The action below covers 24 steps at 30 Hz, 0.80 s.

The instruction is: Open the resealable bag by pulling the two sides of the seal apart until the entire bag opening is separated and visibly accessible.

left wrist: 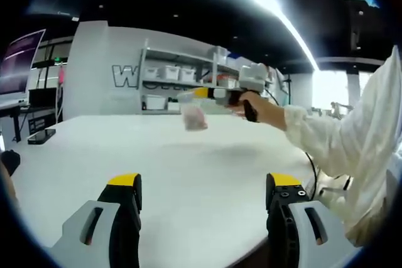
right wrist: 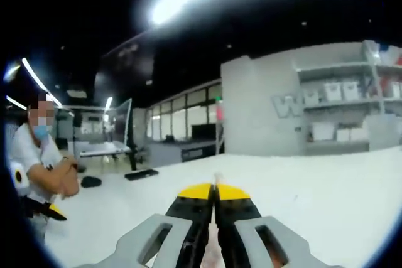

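Observation:
The small clear resealable bag (left wrist: 194, 117), with something pinkish inside, hangs in the air above the white table (left wrist: 188, 174). In the left gripper view the right gripper (left wrist: 210, 93) comes in from the right, held by a hand in a white sleeve, and grips the bag by its top edge. My left gripper (left wrist: 204, 187) stands open near the table's front, well short of the bag, with nothing between its jaws. In the right gripper view, my right gripper (right wrist: 215, 194) has its yellow-tipped jaws pressed together. A thin sliver of the bag (right wrist: 213, 250) shows between them.
A shelf unit (left wrist: 182, 76) with white bins stands behind the table. A flat black device (left wrist: 41, 135) lies at the table's left edge. A person (right wrist: 41, 167) with folded arms stands beyond the table, with black objects (right wrist: 141, 174) lying nearby.

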{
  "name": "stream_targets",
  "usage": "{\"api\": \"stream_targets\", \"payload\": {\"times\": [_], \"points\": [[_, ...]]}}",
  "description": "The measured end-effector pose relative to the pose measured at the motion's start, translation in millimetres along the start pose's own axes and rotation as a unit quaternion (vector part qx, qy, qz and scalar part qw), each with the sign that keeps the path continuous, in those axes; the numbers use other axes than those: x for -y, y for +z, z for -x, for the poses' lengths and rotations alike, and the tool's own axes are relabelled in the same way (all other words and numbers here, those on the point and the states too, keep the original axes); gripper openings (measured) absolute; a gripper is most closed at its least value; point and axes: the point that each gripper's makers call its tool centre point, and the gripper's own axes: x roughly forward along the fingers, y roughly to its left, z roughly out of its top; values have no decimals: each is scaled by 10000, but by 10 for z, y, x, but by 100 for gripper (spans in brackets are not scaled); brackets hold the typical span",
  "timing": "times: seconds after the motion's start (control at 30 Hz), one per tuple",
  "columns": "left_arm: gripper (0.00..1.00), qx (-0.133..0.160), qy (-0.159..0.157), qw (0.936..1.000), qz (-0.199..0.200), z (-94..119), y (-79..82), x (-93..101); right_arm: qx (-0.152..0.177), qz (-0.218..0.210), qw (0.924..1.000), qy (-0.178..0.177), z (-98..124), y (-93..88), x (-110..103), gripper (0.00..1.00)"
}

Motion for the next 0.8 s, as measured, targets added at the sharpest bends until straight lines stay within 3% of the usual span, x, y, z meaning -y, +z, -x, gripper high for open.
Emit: {"api": "stream_targets", "payload": {"times": [0.2,0.8], "points": [[79,-12,-3,10000,2,-2,-8,4,6,-154,9999,50,75,-17,-25,0],[79,-12,-13,10000,-48,1,11,7,50,124,9996,229,364,-9,-225,0]]}}
